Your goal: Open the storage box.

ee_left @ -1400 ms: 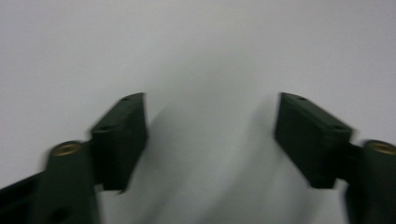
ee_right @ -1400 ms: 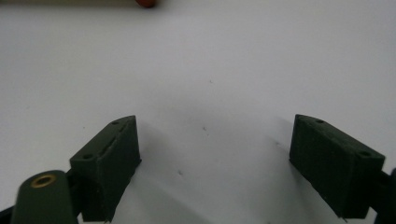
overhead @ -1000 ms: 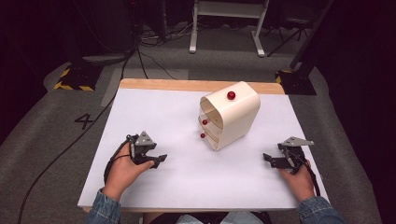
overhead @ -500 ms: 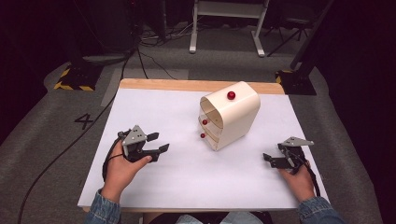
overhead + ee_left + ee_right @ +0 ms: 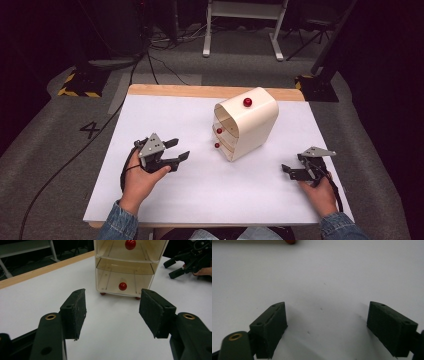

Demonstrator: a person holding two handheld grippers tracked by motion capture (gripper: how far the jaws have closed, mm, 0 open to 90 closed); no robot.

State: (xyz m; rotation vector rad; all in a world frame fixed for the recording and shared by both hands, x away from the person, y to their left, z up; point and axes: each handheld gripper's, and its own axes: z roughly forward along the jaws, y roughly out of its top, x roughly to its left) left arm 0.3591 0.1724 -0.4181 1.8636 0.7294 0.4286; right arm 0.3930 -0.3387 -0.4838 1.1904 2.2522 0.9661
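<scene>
White counter (image 5: 165, 120) across the middle, pale wooden edge (image 5: 170, 90) along the far side, grey carpeted floor (image 5: 60, 150) all round. Sitting right of centre on it: a cream mini drawer cabinet (image 5: 252, 127), rounded on top, red knobs (image 5: 122, 286) on the drawer fronts, little red feet (image 5: 102, 293) planted on the white surface, open face angled toward the near left corner. Smooth white sheet, a few faint specks (image 5: 321, 308) up close.

A "4" (image 5: 91, 129) marked on the grey floor (image 5: 60, 150).
</scene>
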